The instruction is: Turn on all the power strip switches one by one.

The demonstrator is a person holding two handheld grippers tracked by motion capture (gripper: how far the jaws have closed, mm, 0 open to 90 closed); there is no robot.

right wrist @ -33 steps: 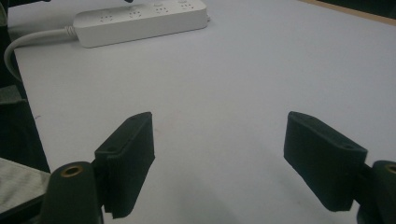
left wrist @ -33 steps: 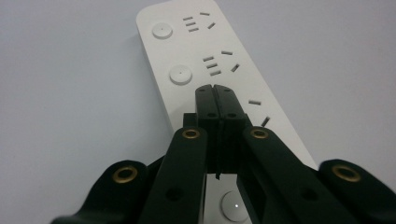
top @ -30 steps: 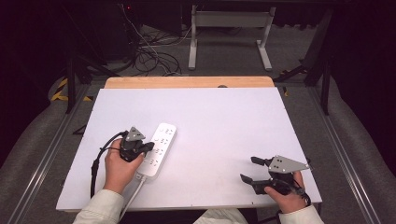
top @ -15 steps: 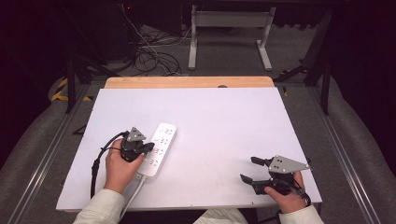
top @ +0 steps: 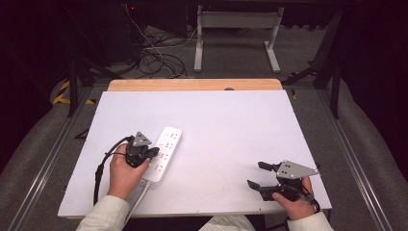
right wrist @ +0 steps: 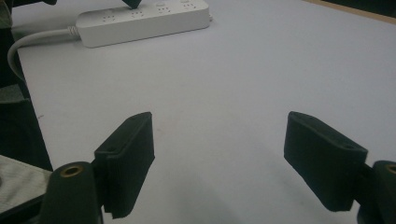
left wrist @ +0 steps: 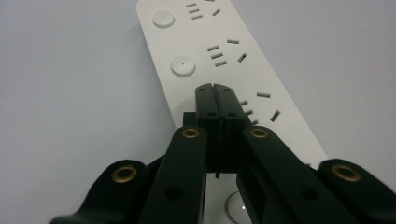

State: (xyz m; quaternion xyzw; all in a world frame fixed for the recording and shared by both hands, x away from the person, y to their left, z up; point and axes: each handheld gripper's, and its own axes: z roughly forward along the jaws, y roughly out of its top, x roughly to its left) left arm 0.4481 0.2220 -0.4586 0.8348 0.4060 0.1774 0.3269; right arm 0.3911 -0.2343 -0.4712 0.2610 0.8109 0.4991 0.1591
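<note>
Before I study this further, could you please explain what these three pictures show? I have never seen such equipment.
A person sits at a white table and holds hand-operated tongs in each hand. The high view looks down from above. The other two pictures come from small cameras riding on each tool, looking along its black jaws.

On the table lies a white power strip with its cord. The left tongs are shut, jaws together, with their tips over the strip's sockets; they grip nothing, and whether they touch it I cannot tell. The right tongs are open and empty, apart from the strip, above bare table near the person's right hand.
</note>
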